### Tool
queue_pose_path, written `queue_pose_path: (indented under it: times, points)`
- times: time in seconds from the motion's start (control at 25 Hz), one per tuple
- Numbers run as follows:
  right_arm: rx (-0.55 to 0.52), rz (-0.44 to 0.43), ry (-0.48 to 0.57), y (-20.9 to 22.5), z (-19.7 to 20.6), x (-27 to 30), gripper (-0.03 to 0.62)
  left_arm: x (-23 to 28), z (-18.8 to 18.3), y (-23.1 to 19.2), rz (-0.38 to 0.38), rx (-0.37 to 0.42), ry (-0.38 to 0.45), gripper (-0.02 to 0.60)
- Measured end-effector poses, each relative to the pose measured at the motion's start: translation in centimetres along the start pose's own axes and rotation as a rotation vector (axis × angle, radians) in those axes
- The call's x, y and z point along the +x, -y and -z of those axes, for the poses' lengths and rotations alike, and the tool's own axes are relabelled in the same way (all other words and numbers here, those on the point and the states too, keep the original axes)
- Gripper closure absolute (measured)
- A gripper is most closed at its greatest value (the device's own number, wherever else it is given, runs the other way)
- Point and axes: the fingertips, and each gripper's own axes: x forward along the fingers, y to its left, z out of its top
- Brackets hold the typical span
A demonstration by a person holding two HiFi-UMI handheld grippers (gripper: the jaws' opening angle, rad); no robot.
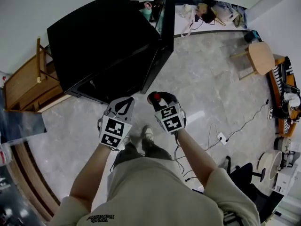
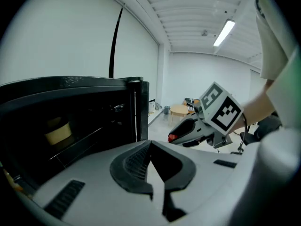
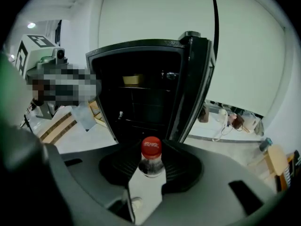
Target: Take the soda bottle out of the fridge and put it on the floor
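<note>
Two tongs, two states: the right gripper (image 3: 151,166) is clamped on the neck of the soda bottle (image 3: 151,148), red cap poking up between the jaws; the left gripper (image 2: 149,147) is pinched together on nothing, just beside it. The bottle is out of the fridge (image 1: 108,46) and hangs in the air in front of it, so step one looks done. Left to do: lower it, stand it on the floor (image 1: 202,79), let go. The fridge door (image 1: 162,32) stands open (task doesn't ask to close it). Inside there's a yellowish tub (image 2: 59,132) on a shelf, probably; too dark to be sure. In the way: the person's shoes (image 1: 147,134) right below the grippers, and cables (image 1: 242,123) trailing off to the right. A wooden stool (image 1: 261,56) sits well apart. Bare tile between fridge and cables looks the safest spot.
</note>
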Motion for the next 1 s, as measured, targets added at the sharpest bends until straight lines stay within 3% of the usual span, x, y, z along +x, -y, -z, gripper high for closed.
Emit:
queue_pose_path:
  times: [0.4,0.56,1.0]
  points:
    - [0.126,0.077,-0.061,4.7,7.0,-0.5,0.48,7.0,0.1,5.4,0.165,0.118,-0.068,0.577]
    - [0.121,0.125,-0.102,6.4,9.9,0.6,0.48,10.0,1.2,7.0,0.216,0.159,-0.11,0.577]
    - [0.244,0.189,-0.179,10.2,21.4,8.4,0.48,19.8,9.9,10.0,0.311,0.217,-0.27,0.577]
